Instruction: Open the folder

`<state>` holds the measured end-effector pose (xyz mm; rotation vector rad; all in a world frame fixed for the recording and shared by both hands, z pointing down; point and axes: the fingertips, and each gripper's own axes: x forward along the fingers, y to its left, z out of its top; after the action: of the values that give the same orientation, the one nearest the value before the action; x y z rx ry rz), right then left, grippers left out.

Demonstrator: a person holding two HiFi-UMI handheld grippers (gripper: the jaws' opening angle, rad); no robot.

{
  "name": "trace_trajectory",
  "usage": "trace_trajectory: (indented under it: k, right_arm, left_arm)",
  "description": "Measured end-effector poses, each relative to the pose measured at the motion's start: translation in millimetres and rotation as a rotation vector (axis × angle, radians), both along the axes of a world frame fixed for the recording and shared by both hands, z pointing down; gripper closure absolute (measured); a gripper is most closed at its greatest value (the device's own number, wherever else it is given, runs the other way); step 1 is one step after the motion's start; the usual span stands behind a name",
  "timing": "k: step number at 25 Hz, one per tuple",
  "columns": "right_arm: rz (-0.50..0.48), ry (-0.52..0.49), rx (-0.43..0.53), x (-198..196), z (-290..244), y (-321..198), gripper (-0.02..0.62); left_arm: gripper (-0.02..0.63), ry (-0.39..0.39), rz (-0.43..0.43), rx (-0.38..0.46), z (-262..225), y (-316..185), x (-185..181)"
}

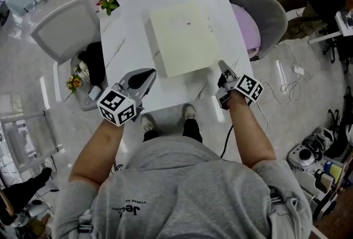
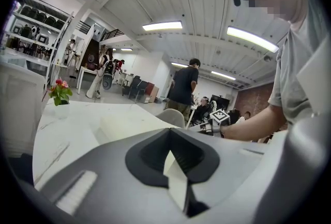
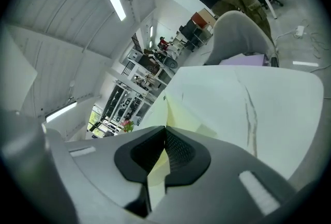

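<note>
A pale yellow folder [image 1: 182, 39] lies shut and flat on the white table [image 1: 127, 17]. My right gripper [image 1: 222, 64] is at the folder's near right corner, and in the right gripper view its jaws [image 3: 165, 128] are shut with the folder's yellow edge [image 3: 178, 112] running in between them. My left gripper [image 1: 150, 73] sits low over the table by the near left corner, pointing at the folder [image 2: 126, 124]. Its jaws [image 2: 169, 131] meet at the tips, and I see nothing held in them.
A small pot of pink flowers [image 1: 108, 0] stands at the table's far left corner. A white chair [image 1: 63, 28] is on the left, a grey chair with a purple cushion [image 1: 265, 17] on the right. Cables [image 1: 292, 75] lie on the floor to the right.
</note>
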<state>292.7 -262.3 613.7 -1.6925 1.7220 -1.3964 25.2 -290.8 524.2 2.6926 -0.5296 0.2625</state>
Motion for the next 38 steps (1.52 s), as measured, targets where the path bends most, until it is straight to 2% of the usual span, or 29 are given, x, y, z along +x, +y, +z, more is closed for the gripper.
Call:
trace_trajectory:
  k: [4,11,19,24,31,38]
  right_arm:
    - [-0.027,0.034,0.089,-5.8,-28.6,-6.1,0.591]
    - [-0.099,0.063,0.182,-30.2,-77.9,-14.4,0.591]
    - [-0.231,0.086,0.258,-72.2,-117.3,-21.1,0.589]
    - [-0.347,0.112,0.325,-106.5,-138.3,-24.1,0.586]
    - [-0.519,0.088,0.418,-159.7,-163.9,-30.9,0.577]
    - [-0.781,0.085,0.46,-231.2,-171.4,-33.1,0.552]
  left_arm:
    - [0.552,0.005,-0.006,0.006,-2.3,0.2,-3.2]
    - [0.552,0.026,-0.027,0.022,-14.8,-1.3,-11.1]
    - [0.552,0.056,-0.104,0.029,-26.1,-4.6,-48.2]
    - [0.552,0.071,-0.156,0.026,-31.8,-2.2,-75.9]
    - [0.552,0.082,-0.225,0.02,-32.5,1.6,-112.4]
    - [0.552,0.094,-0.286,0.028,-36.6,2.5,-143.7]
